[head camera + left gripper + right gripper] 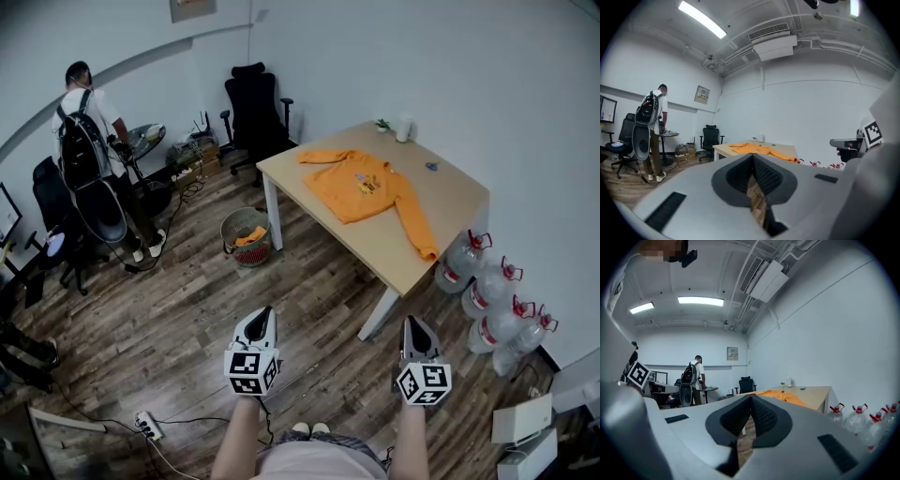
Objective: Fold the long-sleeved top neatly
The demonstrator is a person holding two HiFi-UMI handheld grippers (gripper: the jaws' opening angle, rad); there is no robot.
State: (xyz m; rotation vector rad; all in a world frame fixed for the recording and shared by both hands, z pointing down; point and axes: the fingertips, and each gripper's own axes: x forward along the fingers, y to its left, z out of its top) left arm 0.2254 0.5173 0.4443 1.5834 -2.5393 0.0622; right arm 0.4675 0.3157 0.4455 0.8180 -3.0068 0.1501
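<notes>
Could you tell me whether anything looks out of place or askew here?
The orange long-sleeved top lies skewed across the light wooden table, one sleeve stretched out with its cuff at the table's edge. Nothing looks spilled or damaged.

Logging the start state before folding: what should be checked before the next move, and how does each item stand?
1. Left tool empty, jaws together: ok.
2. Right tool empty, jaws together: ok.
3. Orange long-sleeved top spread flat on the table: ok.
4. Top within the tools' reach: not ok, table stands well ahead.
5. Sleeve cuff fully on the tabletop: cannot tell, it ends at the edge.
6. Small plant and white container apart from the top: ok.
</notes>
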